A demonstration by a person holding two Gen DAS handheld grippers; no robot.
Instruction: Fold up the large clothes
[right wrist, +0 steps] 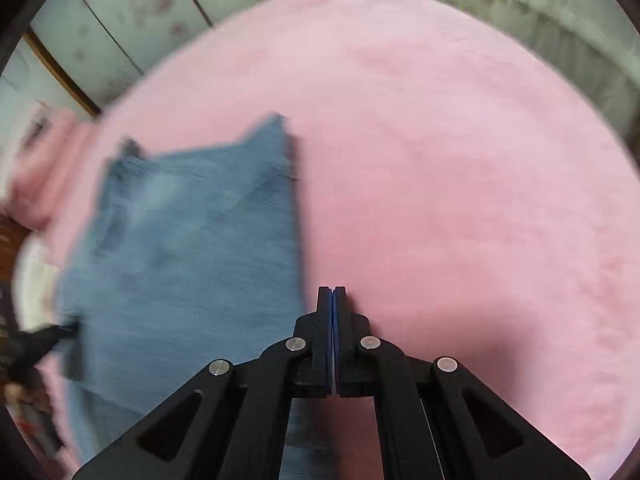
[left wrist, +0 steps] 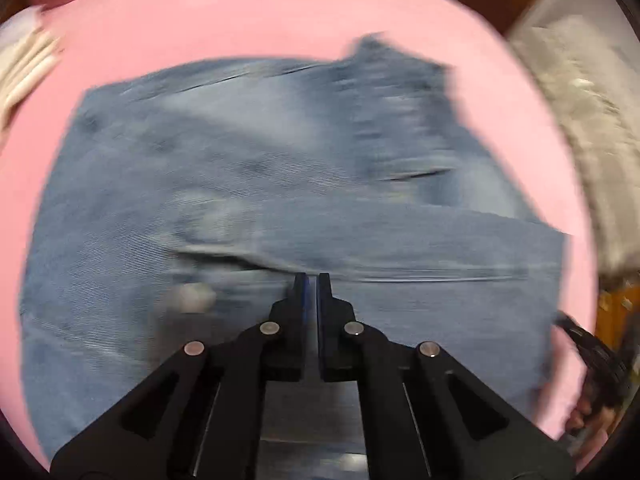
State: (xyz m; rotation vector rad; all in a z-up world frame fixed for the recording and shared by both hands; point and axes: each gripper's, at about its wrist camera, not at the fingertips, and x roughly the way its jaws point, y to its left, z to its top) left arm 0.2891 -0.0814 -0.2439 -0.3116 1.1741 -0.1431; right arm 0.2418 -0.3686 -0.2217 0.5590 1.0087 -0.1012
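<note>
Faded blue denim jeans (left wrist: 248,184) lie folded flat on a fuzzy pink blanket (left wrist: 240,12), long axis running left to right in the left wrist view (all motion-blurred). Left gripper (left wrist: 312,280) hangs over the denim, right gripper (right wrist: 332,292) over bare blanket; both pinched together, empty.

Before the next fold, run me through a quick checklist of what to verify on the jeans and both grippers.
1. Left gripper shut and holding nothing: ok, it is over the jeans with no cloth between its fingers.
2. Right gripper shut and holding nothing: ok, it is over the pink blanket beside the denim.
3. Jeans lying wholly on the blanket: ok in the left wrist view.
4. Jeans flat: not ok, a layer edge and creases show.
5. Fold edges aligned: cannot tell, both views are blurred.
</note>
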